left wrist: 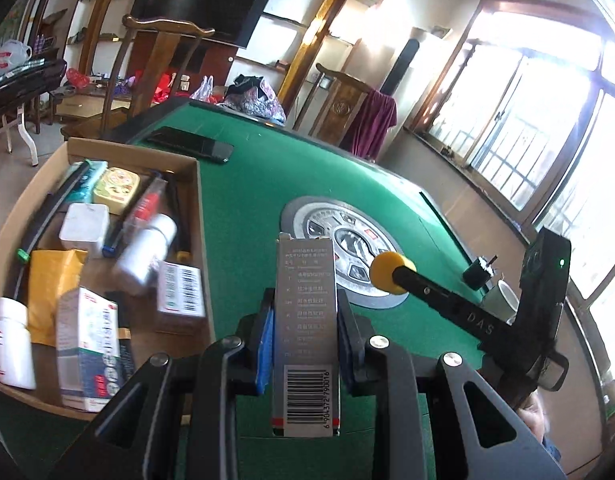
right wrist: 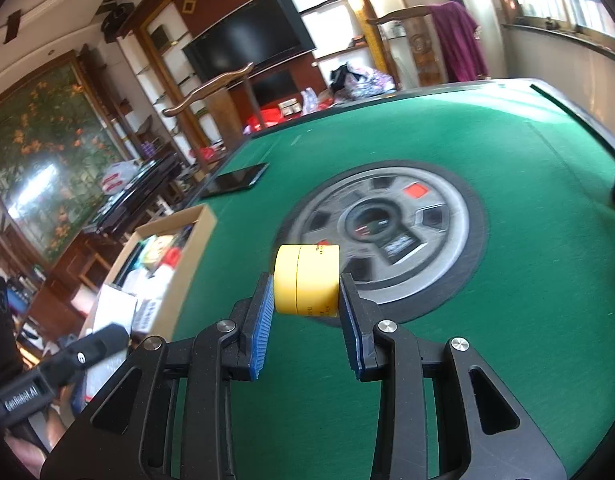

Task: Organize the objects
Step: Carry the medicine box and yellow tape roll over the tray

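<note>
Two grippers hold one item each: grey carton (left wrist: 305, 320), yellow jar (right wrist: 307, 280).

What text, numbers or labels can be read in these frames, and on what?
"6 904372 790016": barcode on the grey box in the left gripper.
"DAS": right gripper's black bar.
"GenRobot.AI": left gripper's handle.
Too blurred: grey box's table, yellow jar, items in the cardboard box.

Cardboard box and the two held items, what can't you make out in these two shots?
- Left wrist view: the white bottle in the cardboard box is motion-blurred; label unreadable.
- Left wrist view: small print on the grey carton in the left gripper is too small.
- Right wrist view: box contents are blurred, partly hidden by its wall.
- Right wrist view: the yellow container in the right gripper has tiny unreadable print.
</note>
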Demonstrator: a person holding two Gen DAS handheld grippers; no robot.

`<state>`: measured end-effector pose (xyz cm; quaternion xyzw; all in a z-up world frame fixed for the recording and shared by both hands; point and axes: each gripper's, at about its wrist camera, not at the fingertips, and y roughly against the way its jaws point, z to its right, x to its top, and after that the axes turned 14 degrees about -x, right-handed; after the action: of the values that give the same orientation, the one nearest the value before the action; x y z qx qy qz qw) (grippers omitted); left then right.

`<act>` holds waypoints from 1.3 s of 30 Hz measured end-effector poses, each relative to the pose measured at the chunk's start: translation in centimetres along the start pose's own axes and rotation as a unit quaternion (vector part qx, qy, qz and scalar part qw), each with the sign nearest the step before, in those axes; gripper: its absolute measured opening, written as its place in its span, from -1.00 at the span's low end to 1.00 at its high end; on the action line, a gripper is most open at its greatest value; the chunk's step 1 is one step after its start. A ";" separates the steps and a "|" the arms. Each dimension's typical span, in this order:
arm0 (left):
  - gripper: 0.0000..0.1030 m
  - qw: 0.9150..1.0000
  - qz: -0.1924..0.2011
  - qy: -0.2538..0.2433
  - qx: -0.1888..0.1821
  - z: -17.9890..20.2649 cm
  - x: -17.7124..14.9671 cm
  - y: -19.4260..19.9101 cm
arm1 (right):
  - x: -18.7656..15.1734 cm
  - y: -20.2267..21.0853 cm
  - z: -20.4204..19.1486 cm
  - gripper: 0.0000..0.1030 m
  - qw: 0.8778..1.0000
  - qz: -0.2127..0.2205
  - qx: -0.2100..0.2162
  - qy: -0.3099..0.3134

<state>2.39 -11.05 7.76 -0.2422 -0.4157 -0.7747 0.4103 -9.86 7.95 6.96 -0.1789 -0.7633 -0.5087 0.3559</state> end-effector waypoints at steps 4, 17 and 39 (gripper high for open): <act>-0.49 0.999 0.024 0.021 -0.011 -1.9 0.9 2.1 | -0.4 -0.1 -2.4 -0.39 1.000 -0.006 0.028 -0.005; -0.50 0.993 0.095 0.072 0.014 -9.3 2.6 8.4 | 0.2 -1.0 -13.2 -0.39 0.995 -0.020 0.067 0.074; -0.50 0.986 0.037 0.004 0.160 -12.6 4.8 4.0 | 2.3 -7.9 -23.8 -0.39 0.987 -0.048 0.033 0.149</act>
<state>2.65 -25.05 6.17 -0.1857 -0.5237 -0.6830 0.4741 -7.85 -17.06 8.97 -0.0526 -0.7254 -0.5208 0.4470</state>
